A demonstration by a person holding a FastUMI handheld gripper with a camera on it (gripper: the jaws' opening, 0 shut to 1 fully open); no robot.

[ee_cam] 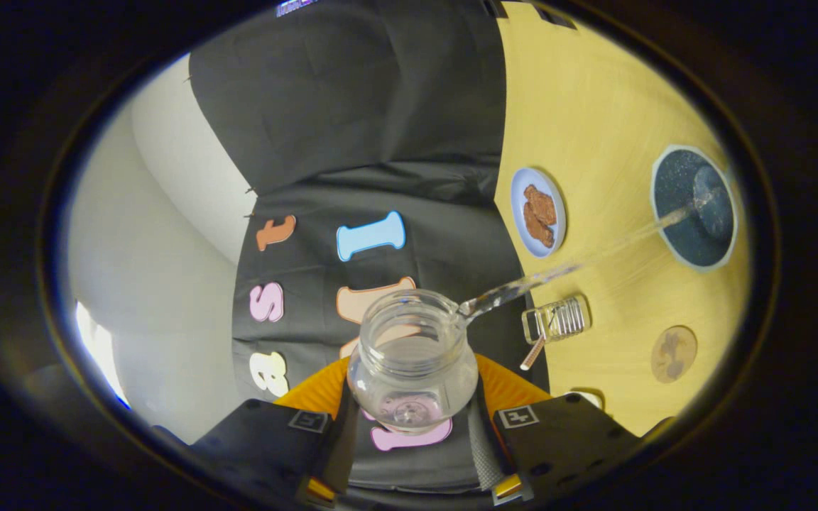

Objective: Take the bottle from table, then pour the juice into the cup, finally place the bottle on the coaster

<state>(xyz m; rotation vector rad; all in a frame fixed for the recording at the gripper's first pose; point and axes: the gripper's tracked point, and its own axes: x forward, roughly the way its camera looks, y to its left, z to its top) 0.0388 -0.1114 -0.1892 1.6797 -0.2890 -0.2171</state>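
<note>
Hand-held gripper (412,433) clamped on tilted bottle (412,369), mouth aimed toward cup (694,207) beyond; stream lands inside; coaster (673,353) nearer.

We see the tool (412,443) clamped on a clear glass bottle (412,365), tipped so a thin clear stream (579,262) runs toward two o'clock into the dark cup (693,209) on the yellow surface (593,106), passing a plate of cookies (538,211).
</note>
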